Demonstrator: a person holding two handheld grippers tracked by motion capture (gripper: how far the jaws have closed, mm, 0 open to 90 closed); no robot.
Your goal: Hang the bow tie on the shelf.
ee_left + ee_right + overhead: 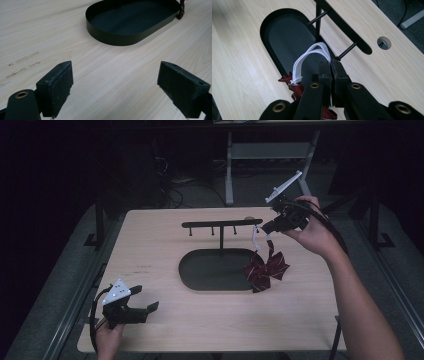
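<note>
White strap pinched in right tool | bow dangling (maroon)

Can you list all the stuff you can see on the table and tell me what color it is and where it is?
Table: one, light wood, under everything.
Tray: one, black oval, middle of the table.
Rack: one, black post and hook bar, rising from the tray's far side.
Bow: one, dark red with thin pale stripes, hanging at the tray's right end.
Strap: one, white loop on the bow, pinched in the right tool.
Left tool: black, jaws open, near left corner.
Right tool: black, shut on the strap, lifted beside the rack.
</note>
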